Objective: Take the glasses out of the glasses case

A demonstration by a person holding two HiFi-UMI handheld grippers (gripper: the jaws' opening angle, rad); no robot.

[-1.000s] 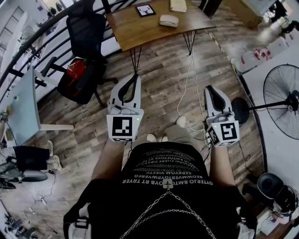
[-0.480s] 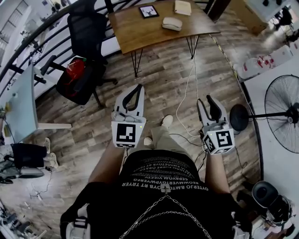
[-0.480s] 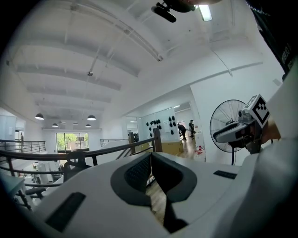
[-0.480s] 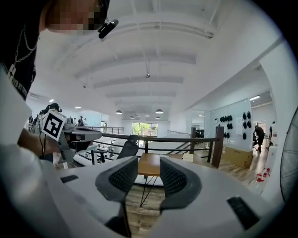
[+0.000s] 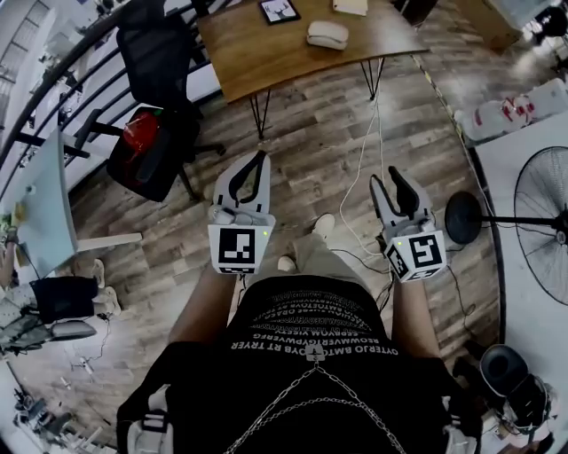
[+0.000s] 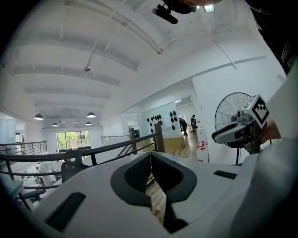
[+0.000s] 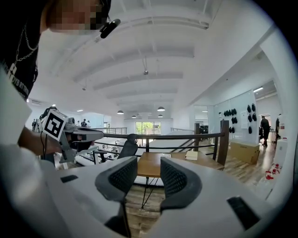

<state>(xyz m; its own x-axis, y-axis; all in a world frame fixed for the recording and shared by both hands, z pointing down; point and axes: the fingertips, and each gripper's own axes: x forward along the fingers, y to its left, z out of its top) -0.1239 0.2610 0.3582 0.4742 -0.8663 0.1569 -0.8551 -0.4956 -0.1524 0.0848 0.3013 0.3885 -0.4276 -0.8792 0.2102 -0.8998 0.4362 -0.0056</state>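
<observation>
The wooden table (image 5: 266,60) bears a white glasses case (image 5: 327,35), a framed picture (image 5: 278,11) at its ten o'clock and a beige book (image 5: 351,6) at its one o'clock.

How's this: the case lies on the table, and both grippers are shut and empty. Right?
Not quite: the right gripper is open, its jaws have just been opening with nothing between them, as the right gripper view shows. The left gripper is shut and empty, and the case lies on the table.
</observation>
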